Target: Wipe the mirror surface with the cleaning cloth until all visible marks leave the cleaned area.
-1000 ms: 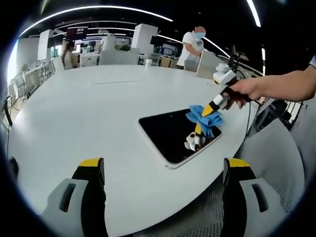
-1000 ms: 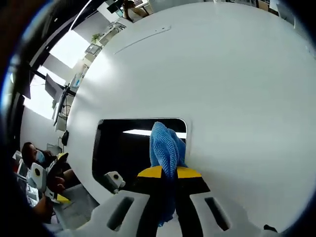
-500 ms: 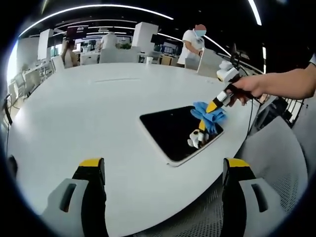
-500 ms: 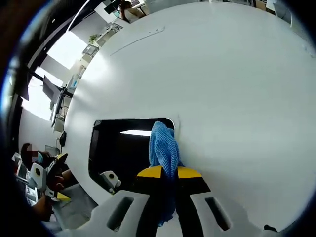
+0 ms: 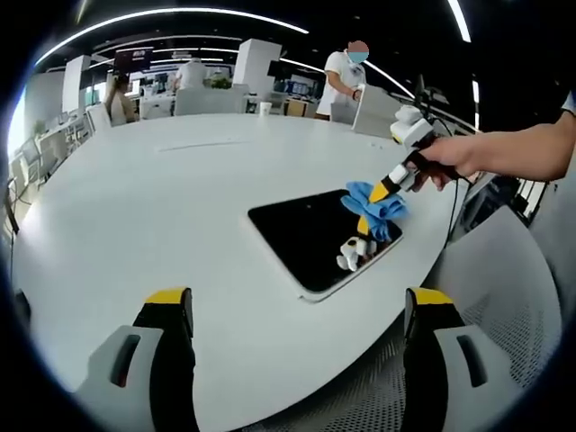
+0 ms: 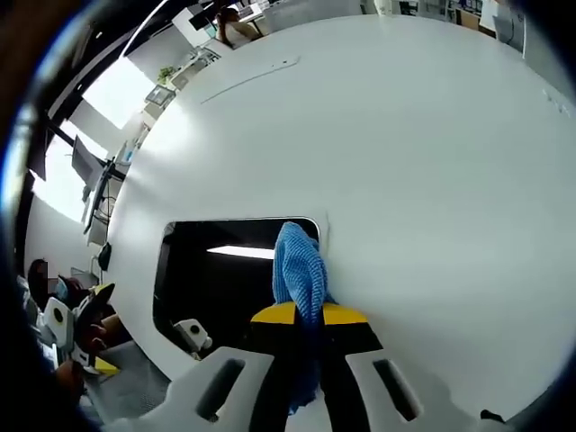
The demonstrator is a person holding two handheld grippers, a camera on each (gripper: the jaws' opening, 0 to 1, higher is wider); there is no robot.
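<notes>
Blue cloth [image 5: 373, 205] is pinched in the jaws of the right gripper [image 5: 382, 192], which comes into the left gripper view from the right, held by a hand [image 5: 447, 162]. The cloth rests on the far right corner of the mirror [image 5: 310, 239], a dark rectangle with rounded corners that lies flat on the white round table [image 5: 162, 216], near the table edge. The long axis of the mirror runs from its near corner toward this cloth corner. The left gripper [image 5: 292, 360] has its jaws spread wide with nothing between them, and it hangs well apart from the mirror, so the right gripper is clearly the nearer one. A grey mesh chair [image 5: 504, 288] stands just beside the table, and people are far behind. Nothing lies on the table between cloth and glass.

From the right gripper view, the right gripper [image 6: 303, 317] has its jaws pressed together on the cloth [image 6: 299, 270], which stands up ahead of the yellow tips. The mirror [image 6: 229, 270] lies mostly to the left of the jaws, so I judge the next stroke should go that way. I cannot tell any marks on the glass.
</notes>
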